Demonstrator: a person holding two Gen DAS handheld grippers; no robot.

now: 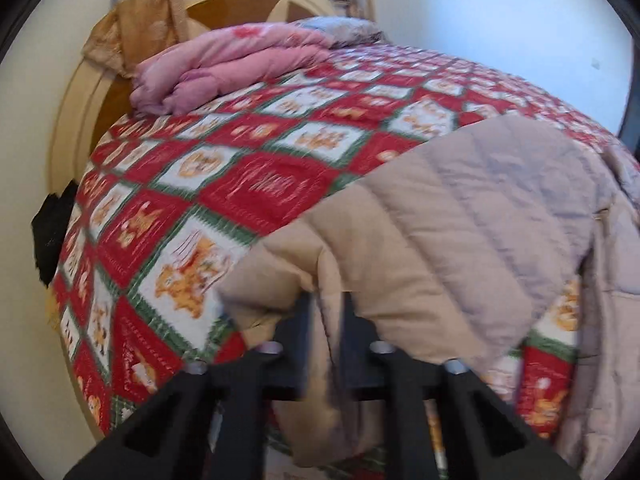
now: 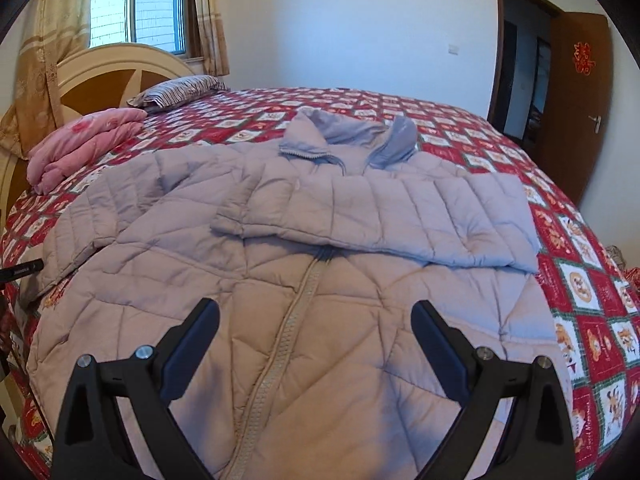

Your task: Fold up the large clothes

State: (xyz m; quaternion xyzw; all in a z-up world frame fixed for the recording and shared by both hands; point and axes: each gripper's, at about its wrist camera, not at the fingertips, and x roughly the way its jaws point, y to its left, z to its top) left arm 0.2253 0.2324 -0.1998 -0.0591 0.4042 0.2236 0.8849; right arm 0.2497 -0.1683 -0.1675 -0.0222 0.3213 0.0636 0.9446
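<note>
Your left gripper (image 1: 326, 320) is clenched on the quilted jacket's (image 2: 304, 280) sleeve cuff (image 1: 320, 288); your right gripper (image 2: 316, 336) hangs released above its zip (image 2: 288, 320); pink duvet (image 2: 80, 140) lies well apart.

Daylight through the window (image 2: 138, 8), tan curtains (image 2: 44, 60) either side. Cream arched headboard (image 2: 120, 68) against the white wall (image 2: 360, 20). Red checked quilt (image 2: 460, 136) covers the bed; brown door (image 2: 580, 100) stands open.
</note>
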